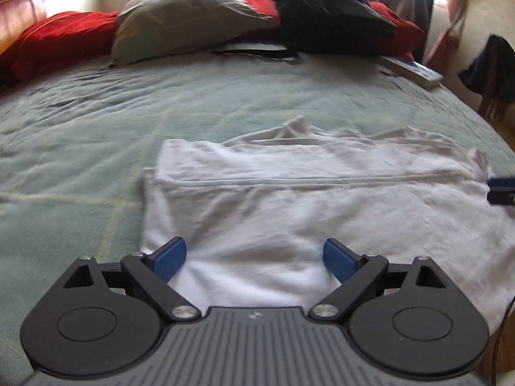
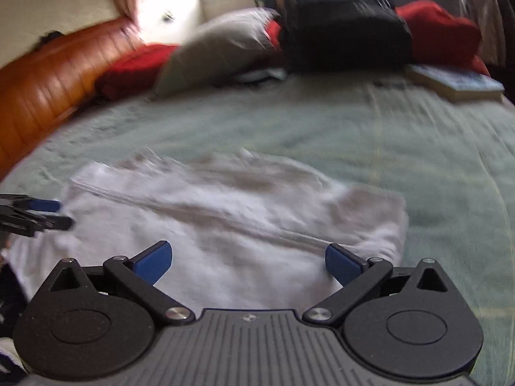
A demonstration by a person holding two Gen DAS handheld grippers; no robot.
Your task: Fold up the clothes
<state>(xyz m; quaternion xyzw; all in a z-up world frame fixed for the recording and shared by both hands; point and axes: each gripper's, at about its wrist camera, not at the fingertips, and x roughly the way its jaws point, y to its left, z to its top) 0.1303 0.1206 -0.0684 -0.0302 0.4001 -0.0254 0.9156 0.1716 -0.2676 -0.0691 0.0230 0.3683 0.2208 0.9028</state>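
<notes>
Left gripper (image 1: 255, 259) jaws wide, nothing between, over the white garment (image 1: 305, 199) lying partly folded mid-bed (image 1: 80, 122), near edge hidden under it. Right gripper (image 2: 248, 262) equally wide, empty; its view blurred, garment folds unreadable.

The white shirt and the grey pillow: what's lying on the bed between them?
Nothing but bare green bedspread between the white shirt and the grey pillow. Both wrist views show this; the left is sharper.
</notes>
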